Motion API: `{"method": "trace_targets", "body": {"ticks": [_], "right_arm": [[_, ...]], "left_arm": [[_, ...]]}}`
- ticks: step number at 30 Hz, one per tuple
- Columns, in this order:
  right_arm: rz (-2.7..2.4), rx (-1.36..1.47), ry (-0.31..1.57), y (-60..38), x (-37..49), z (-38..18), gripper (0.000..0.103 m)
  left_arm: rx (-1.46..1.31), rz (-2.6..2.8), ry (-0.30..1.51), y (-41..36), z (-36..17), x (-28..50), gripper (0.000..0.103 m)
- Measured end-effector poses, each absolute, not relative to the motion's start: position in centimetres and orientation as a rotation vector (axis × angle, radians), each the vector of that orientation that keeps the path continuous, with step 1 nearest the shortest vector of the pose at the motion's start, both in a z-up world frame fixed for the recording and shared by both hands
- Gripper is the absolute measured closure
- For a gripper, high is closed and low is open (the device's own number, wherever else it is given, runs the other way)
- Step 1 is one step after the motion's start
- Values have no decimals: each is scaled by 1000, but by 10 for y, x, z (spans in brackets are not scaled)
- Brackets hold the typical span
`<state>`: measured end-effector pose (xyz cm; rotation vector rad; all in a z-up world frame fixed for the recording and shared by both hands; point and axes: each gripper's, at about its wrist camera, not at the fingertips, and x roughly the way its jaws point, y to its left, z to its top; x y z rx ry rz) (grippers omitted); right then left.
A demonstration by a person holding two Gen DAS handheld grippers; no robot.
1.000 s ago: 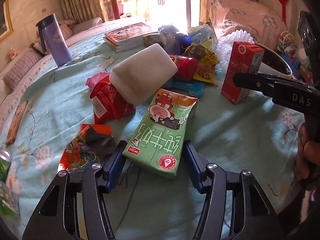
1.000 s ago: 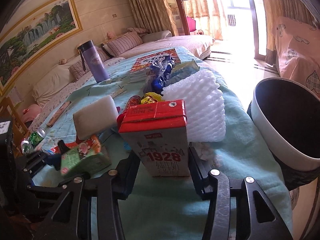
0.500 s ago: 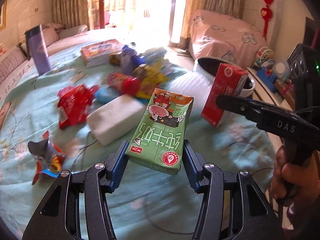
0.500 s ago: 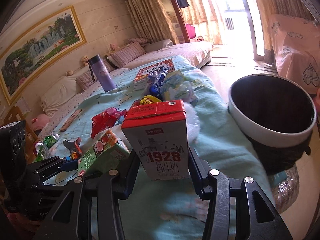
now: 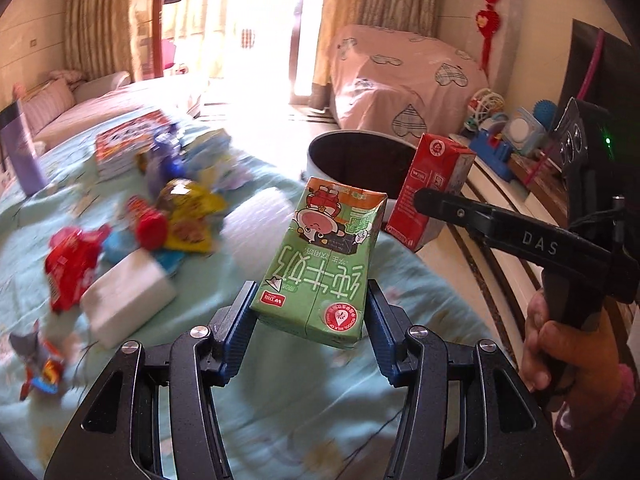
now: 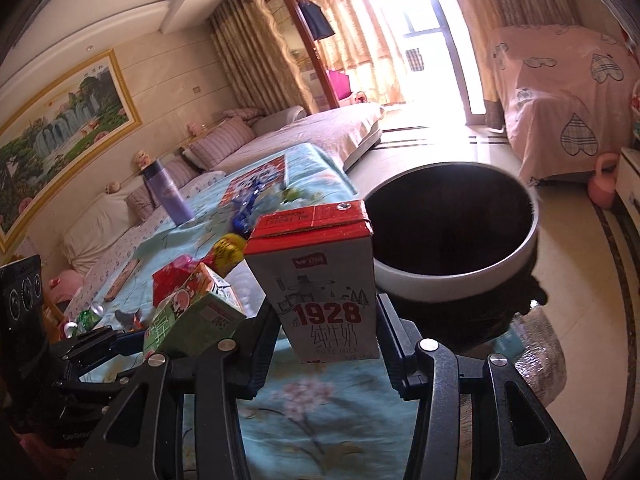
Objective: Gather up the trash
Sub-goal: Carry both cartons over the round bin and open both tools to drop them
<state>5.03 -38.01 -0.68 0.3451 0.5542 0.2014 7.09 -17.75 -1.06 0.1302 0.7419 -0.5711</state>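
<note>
- Fingers [image 5: 240, 320] of the left gripper [image 5: 308, 320] pinch the lower end of a green milk carton [image 5: 324, 256], which hangs tilted, clear of the bed [image 5: 280, 392].
- Fingers [image 6: 390, 344] of the right gripper [image 6: 326, 344] pinch a red-topped 1928 milk carton [image 6: 320, 276] by its base, upright and also lifted off the bedspread.
- Both cartons are near the far right edge of the bed, just short of the trash bin [image 6: 532, 236] that stands on the floor past that edge; in the left wrist view the red carton [image 5: 432, 192] already overlaps the bin's rim.
- Step in hand, as I judge it: carrying two picked-up cartons to the bin, with neither yet over its mouth.
- Next move calls for bringing each carton past the rim and above the dark opening before letting go; the green one trails and needs the longer reach.
- Left on the bed: a red snack packet [image 5: 72, 268], a white foam block [image 5: 124, 300], a yellow wrapper [image 5: 188, 216] and a crumpled wrapper [image 5: 36, 360] at the near left edge, so much of the job remains.
- Compared with a second ago, both cartons have come up off the bedspread and swung toward the bin, which now fills far more of the right wrist view; the litter pile has slid to the left.
</note>
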Motion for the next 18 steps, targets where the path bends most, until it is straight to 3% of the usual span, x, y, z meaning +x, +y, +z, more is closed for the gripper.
{"method": "trace_targets", "body": {"ticks": [18], "right_arm": [[100,394,572,-462,104,-6,55]], "left_arm": [[220,-592,774,-271,-2,139,51]]}}
